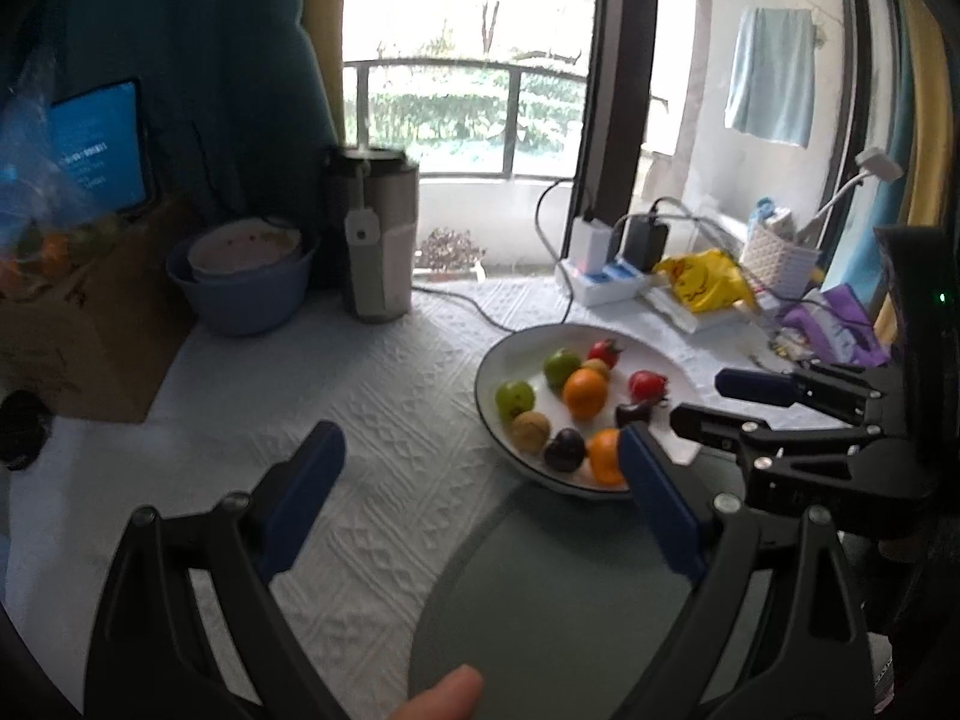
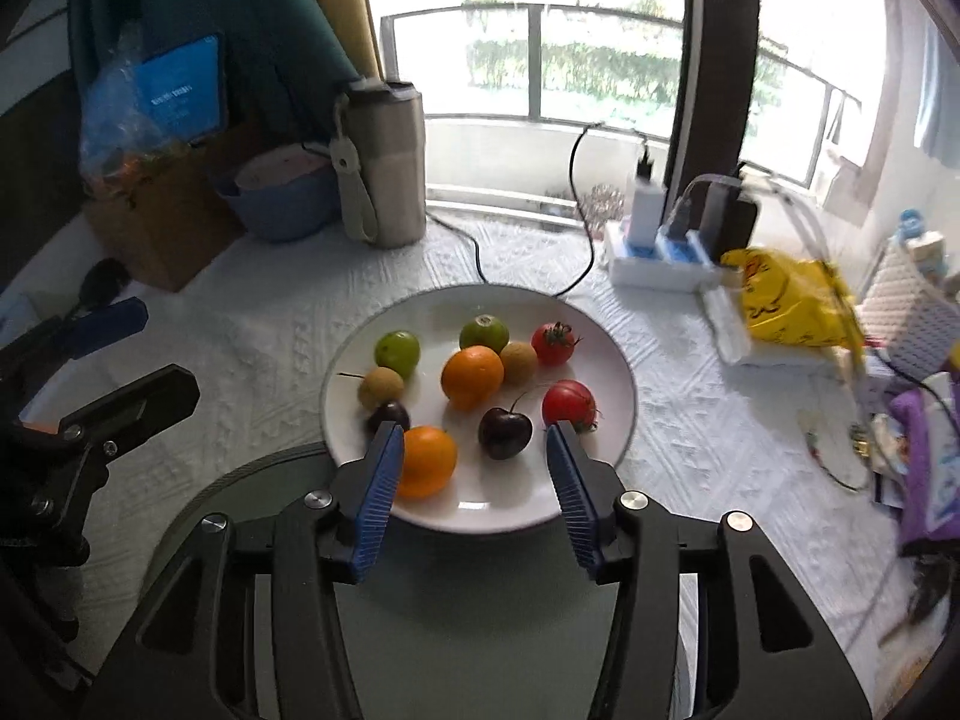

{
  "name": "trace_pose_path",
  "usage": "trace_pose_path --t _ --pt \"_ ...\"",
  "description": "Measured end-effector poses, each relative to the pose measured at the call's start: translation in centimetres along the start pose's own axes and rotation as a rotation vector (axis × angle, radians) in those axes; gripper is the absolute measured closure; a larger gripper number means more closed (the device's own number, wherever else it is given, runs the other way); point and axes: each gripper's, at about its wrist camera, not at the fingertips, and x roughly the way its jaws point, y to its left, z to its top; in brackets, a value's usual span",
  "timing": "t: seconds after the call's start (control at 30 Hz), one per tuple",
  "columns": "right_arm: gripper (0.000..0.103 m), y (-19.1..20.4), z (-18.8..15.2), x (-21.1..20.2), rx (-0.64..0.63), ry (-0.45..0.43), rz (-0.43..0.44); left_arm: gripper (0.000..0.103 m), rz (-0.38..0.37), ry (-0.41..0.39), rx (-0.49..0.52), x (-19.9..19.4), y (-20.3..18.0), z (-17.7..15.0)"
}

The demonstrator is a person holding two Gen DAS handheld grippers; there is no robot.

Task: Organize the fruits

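Observation:
A white plate (image 2: 600, 360) holds several fruits: two oranges (image 2: 472, 376), two green fruits (image 2: 397, 353), two red tomatoes (image 2: 568, 403), two brown longans (image 2: 381, 387) and dark cherries (image 2: 505, 432). The plate also shows in the left wrist view (image 1: 516, 354). A grey-green round plate (image 2: 480, 618) lies just in front of it. My right gripper (image 2: 475, 450) is open and empty, hovering over the white plate's near edge. My left gripper (image 1: 480, 450) is open and empty, left of the white plate above the cloth.
A steel tumbler (image 2: 384, 162), a blue bowl (image 2: 282, 204) and a cardboard box (image 2: 162, 210) stand at the back left. A power strip with chargers (image 2: 660, 252), a yellow bag (image 2: 792, 300) and a white basket (image 2: 912, 306) crowd the right side.

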Motion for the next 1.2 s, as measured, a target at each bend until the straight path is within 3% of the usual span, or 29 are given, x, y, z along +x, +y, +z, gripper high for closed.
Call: trace_pose_path --t 0.53,0.8,1.2 --pt "0.051 3.3 -5.6 -14.8 0.02 -0.181 -0.09 0.01 -0.033 -0.124 0.054 -13.3 -4.4 -3.5" --pt "0.051 4.9 -6.8 -22.3 0.027 -0.308 -0.141 0.01 -0.002 -0.211 0.056 -18.5 -5.2 -4.3" --pt "0.051 5.1 -7.8 -26.1 0.036 -0.376 -0.168 0.01 0.048 -0.307 0.074 -21.6 -5.5 -3.5"
